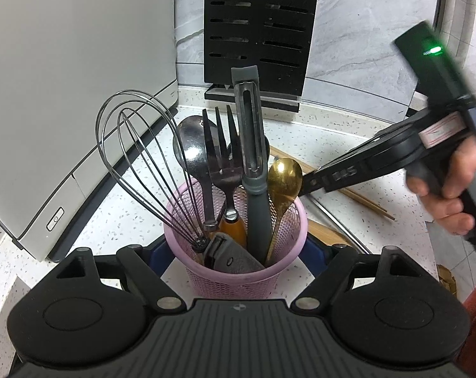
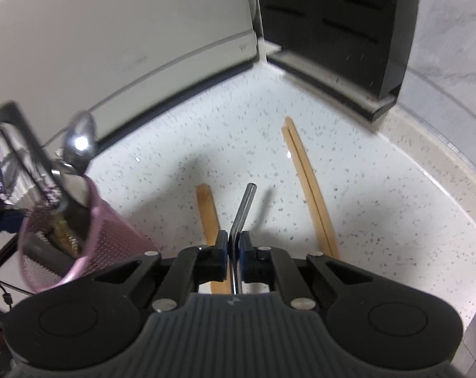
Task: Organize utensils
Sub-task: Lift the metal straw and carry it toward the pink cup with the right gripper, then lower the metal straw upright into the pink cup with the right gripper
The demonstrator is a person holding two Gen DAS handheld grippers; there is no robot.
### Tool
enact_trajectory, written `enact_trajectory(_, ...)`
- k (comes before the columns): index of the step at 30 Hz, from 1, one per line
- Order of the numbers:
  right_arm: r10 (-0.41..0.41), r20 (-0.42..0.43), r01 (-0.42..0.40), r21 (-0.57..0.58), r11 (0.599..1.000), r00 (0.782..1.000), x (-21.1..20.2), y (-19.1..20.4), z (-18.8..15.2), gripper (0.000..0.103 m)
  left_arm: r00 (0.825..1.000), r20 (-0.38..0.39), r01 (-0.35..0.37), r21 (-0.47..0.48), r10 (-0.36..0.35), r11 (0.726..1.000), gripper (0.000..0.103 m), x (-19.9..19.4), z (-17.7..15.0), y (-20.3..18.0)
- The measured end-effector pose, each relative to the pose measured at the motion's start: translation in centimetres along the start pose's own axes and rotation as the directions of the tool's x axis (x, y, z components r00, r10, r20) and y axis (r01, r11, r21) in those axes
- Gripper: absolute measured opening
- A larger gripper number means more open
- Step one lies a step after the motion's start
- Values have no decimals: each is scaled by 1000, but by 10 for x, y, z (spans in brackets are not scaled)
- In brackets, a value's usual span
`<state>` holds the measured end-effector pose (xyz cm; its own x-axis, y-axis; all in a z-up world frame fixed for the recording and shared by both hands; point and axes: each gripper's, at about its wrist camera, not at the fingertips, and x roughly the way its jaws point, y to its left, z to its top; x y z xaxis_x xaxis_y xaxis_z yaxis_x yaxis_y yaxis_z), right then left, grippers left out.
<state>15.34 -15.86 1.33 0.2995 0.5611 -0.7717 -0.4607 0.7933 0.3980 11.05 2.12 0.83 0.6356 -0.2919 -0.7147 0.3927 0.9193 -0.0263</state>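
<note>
— Speckled white countertop (image 2: 380, 189) runs to the wall; where is the metal utensil handle (image 2: 242, 217)?
— Clamped between the shut jaws of the right gripper (image 2: 235, 245), above the counter, chopsticks (image 2: 307, 182) lying alongside.
— And the pink mesh holder (image 1: 238, 271)?
— Between the wide jaws of the left gripper (image 1: 238, 252); contact can't be told. Whisk (image 1: 143, 157), fork (image 1: 223, 157) and gold spoon (image 1: 283, 176) stand inside.

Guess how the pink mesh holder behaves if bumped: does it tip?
Likely tippy: the pink mesh holder looks like light plastic, and the whisk and peeler stand tall above its rim. The left gripper straddles its sides, which probably steadies it. It may slide on the glossy countertop.
</note>
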Motion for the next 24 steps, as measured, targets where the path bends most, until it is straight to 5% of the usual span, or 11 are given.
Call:
enact_trajectory(15,93,299,-86,-39,996,950,-99,20,-7,3,1000,-5,-16,-15,16,1000,95,2,2,-1)
enact_trajectory(19,131,383,-123,-45,991,914,-125,20,-8,3,1000,-5,-13,-12,13,1000,95,1,1,-1)
enact_trajectory(24,199,505,-195,-62,979,840,-159,20,-10,3,1000,-5,-10,-10,10,1000,95,1,1,-1)
